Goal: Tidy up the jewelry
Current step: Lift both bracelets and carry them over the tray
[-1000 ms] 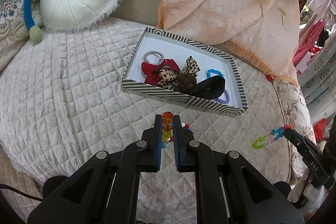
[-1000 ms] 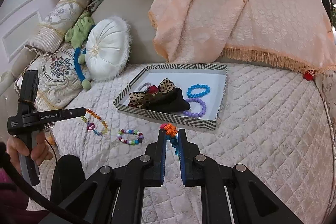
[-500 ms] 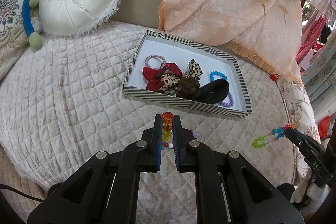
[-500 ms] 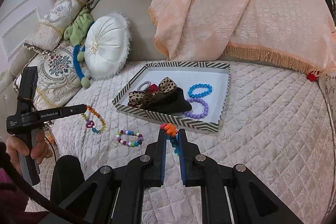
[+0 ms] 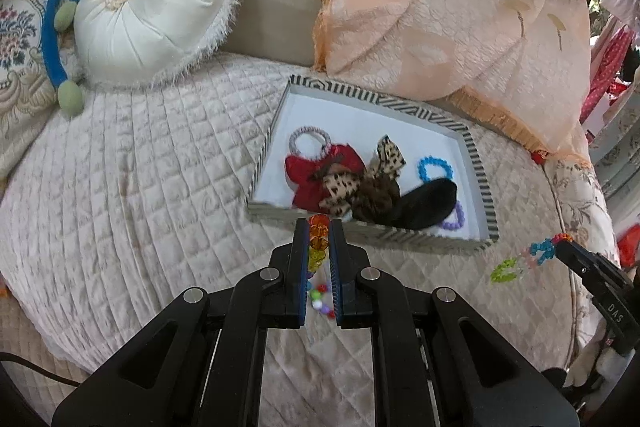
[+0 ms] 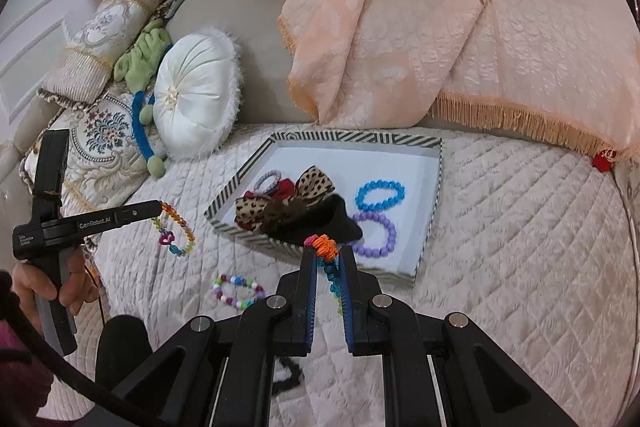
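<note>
Beaded bracelets (image 6: 238, 291) beside striped tray (image 6: 435, 195)

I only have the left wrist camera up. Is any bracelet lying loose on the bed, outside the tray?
Observer: Yes, one. The right wrist view shows a multicolour bead bracelet lying as a whole loop on the quilt, in front of the striped tray.
Operator: How does the one in my left gripper hang?
Observer: From the left gripper the orange bead bracelet hangs as an open loop, with a pink heart charm on its lower part.
Operator: Is the purple one fully in the tray?
Observer: Yes. The purple bracelet lies flat on the tray floor, just in front of the blue bracelet.
</note>
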`<action>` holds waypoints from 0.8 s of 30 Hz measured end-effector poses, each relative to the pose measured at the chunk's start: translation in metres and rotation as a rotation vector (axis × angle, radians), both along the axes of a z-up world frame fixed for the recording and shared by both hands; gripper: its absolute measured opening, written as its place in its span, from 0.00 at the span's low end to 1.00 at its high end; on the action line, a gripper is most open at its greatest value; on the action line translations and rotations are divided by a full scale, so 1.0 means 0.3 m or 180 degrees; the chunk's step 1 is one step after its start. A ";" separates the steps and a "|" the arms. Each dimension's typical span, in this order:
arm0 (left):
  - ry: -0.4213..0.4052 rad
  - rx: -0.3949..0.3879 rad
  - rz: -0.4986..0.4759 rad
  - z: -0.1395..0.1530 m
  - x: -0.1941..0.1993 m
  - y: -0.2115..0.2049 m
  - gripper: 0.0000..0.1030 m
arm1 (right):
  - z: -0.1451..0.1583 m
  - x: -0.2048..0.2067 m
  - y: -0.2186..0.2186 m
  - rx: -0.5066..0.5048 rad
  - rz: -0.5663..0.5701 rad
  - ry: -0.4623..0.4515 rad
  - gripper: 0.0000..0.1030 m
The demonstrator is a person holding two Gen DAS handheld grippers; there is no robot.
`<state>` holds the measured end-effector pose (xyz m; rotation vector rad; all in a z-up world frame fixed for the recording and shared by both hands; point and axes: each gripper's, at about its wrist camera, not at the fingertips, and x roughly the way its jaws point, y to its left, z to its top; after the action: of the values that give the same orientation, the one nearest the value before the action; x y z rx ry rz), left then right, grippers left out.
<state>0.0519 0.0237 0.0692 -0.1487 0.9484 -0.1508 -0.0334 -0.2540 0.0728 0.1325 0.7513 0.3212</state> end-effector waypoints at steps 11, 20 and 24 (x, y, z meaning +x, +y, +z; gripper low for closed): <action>-0.0073 0.0153 0.0033 0.034 0.215 -0.049 0.08 | 0.002 0.230 0.005 -0.0038 -0.0019 0.0066 0.10; 0.0017 0.0149 -0.0041 -0.019 0.452 -0.173 0.08 | -0.065 0.473 0.006 -0.0036 -0.0122 0.0204 0.10; 0.0084 0.0117 -0.0126 -0.084 0.565 -0.236 0.08 | -0.098 0.594 0.006 0.0044 -0.0184 0.0302 0.10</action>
<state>0.2215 -0.0470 0.0441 -0.0985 0.9801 -0.1682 0.1448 -0.2521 0.0434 0.1830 0.8377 0.2665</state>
